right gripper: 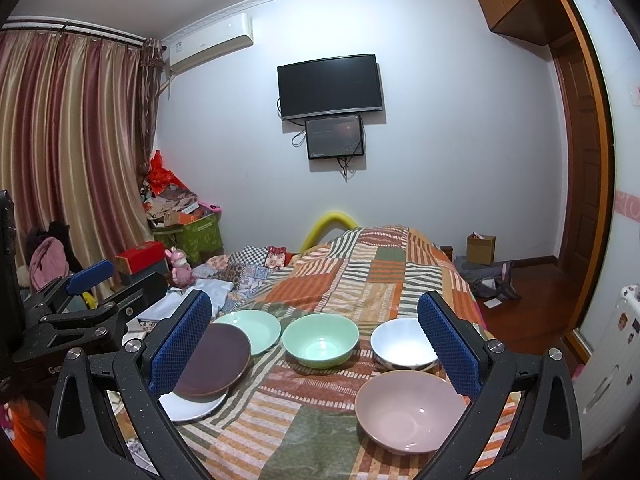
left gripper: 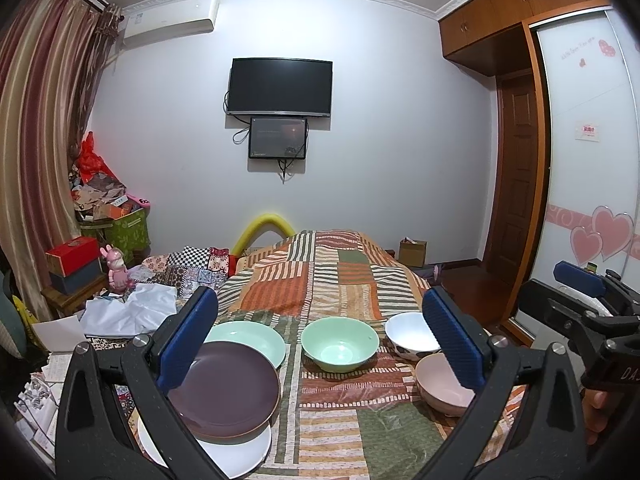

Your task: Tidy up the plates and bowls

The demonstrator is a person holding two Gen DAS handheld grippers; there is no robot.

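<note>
Both claws gape wide, holding nothing, over the patchwork bedspread (right gripper: 352,280). Round pink ceramic bowl (right gripper: 408,410) lies at 5 o'clock from right claw (right gripper: 316,344), nearer than left claw (left gripper: 320,344).

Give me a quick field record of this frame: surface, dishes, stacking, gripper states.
surface: patchwork bedspread
plates: purple plate, green plate, white plate
plate layout: purple plate overlaps both the white and the green one, on the left
bowls: green bowl, white bowl, pink bowl
bowl layout: all upright, unstacked; pink nearest, white just behind it
left gripper: open, holds nothing, above the dishes
right gripper: open, holds nothing
background: TV on the wall
</note>
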